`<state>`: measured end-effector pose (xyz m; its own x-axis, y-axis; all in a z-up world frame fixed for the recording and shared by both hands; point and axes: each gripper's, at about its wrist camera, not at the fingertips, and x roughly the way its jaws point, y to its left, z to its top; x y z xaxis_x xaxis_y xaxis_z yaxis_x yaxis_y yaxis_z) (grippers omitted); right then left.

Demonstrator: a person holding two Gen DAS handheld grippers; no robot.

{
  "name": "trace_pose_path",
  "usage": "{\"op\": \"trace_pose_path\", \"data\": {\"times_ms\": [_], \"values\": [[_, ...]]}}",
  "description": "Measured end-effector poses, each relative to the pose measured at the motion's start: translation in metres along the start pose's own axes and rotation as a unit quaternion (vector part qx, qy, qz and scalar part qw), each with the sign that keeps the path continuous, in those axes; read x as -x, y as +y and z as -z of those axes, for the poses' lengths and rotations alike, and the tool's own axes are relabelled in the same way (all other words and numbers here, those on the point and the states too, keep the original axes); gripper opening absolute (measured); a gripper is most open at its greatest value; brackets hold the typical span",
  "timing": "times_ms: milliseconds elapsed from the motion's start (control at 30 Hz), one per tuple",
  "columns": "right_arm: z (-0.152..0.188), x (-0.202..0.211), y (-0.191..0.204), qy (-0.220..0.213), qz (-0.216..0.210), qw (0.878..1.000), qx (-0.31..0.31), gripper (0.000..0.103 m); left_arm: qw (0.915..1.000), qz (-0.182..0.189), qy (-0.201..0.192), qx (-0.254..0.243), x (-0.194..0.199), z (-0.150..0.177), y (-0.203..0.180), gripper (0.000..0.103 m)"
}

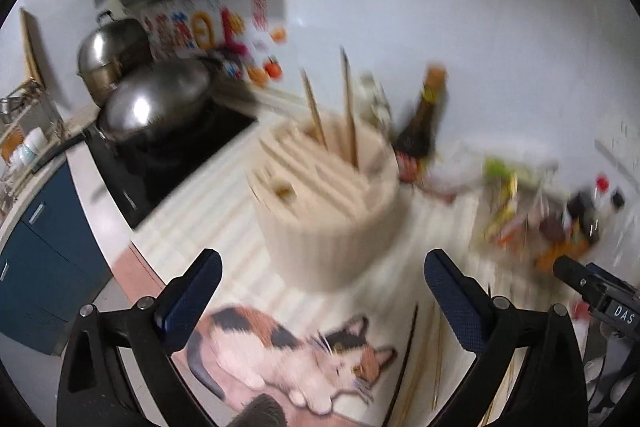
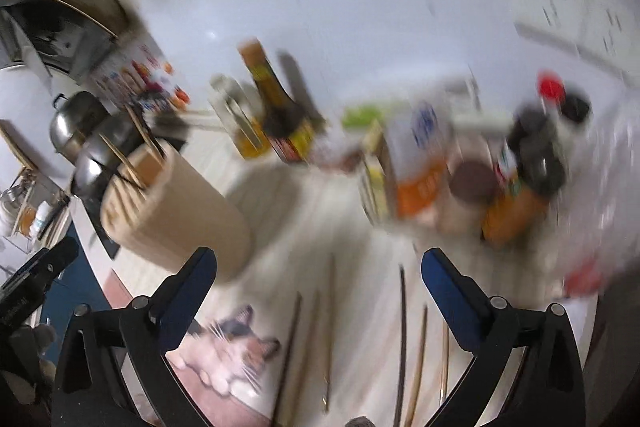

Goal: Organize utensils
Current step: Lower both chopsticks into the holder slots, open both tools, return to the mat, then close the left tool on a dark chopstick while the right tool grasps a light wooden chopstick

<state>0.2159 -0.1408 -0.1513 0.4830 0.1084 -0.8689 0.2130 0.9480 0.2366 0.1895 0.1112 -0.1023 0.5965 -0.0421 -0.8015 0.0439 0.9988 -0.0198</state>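
Observation:
A round pale wooden utensil holder [image 1: 328, 203] stands on the striped mat, with two chopsticks [image 1: 348, 107] upright in its slots; it also shows at the left of the right wrist view [image 2: 176, 211]. Several loose chopsticks [image 2: 404, 339] lie flat on the mat below the right gripper, and some show at the lower right of the left wrist view [image 1: 404, 359]. My left gripper [image 1: 320, 291] is open and empty, just in front of the holder. My right gripper [image 2: 318, 287] is open and empty above the loose chopsticks. Both views are blurred.
A dark sauce bottle [image 1: 420, 123] stands behind the holder. A cluster of packets and jars [image 2: 460, 171] sits at the right. A wok [image 1: 156, 103] and steel pot [image 1: 112, 55] stand on the stove at the left. A cat picture [image 1: 288, 347] is on the mat.

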Motion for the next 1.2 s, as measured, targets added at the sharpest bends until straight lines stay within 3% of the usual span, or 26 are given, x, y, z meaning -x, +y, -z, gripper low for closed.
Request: {"op": "trace_pose_path", "data": {"times_ms": [233, 267, 367, 500, 567, 733, 767, 833, 900, 967, 1200], "values": [[0.053, -0.044, -0.052, 0.082, 0.050, 0.995, -0.029, 0.103, 0.9952, -0.003, 0.083, -0.051, -0.059, 0.061, -0.042, 0.103], [0.058, -0.047, -0.056, 0.089, 0.052, 0.994, -0.034, 0.098, 0.9942, -0.005, 0.092, -0.056, -0.066, 0.066, -0.046, 0.103], [0.077, -0.070, -0.071, 0.136, 0.042, 0.988, -0.054, 0.050, 0.9911, -0.009, 0.112, -0.071, -0.087, 0.084, -0.060, 0.103], [0.091, -0.089, -0.075, 0.166, 0.021, 0.984, -0.057, 0.028, 0.9845, 0.007, 0.158, -0.076, -0.118, 0.102, -0.074, 0.099], [0.094, -0.094, -0.072, 0.172, 0.012, 0.984, -0.054, 0.023, 0.9798, 0.014, 0.180, -0.086, -0.137, 0.108, -0.084, 0.086], [0.091, -0.103, -0.064, 0.177, -0.004, 0.983, -0.048, 0.016, 0.9688, 0.023, 0.217, -0.117, -0.170, 0.117, -0.104, 0.061], [0.090, -0.106, -0.062, 0.178, -0.008, 0.983, -0.047, 0.016, 0.9674, 0.020, 0.221, -0.123, -0.174, 0.119, -0.107, 0.050], [0.086, -0.111, -0.058, 0.181, -0.018, 0.982, -0.045, 0.016, 0.9643, 0.023, 0.228, -0.133, -0.180, 0.122, -0.111, 0.037], [0.082, -0.119, -0.051, 0.188, -0.030, 0.981, -0.045, 0.016, 0.9666, 0.028, 0.214, -0.139, -0.178, 0.122, -0.114, 0.026], [0.078, -0.129, -0.042, 0.198, -0.036, 0.979, -0.038, 0.016, 0.9659, 0.040, 0.221, -0.128, -0.179, 0.122, -0.111, 0.003], [0.076, -0.172, -0.001, 0.228, -0.027, 0.973, 0.016, 0.016, 0.9728, 0.010, 0.224, -0.056, -0.179, 0.116, -0.065, 0.003]]}}
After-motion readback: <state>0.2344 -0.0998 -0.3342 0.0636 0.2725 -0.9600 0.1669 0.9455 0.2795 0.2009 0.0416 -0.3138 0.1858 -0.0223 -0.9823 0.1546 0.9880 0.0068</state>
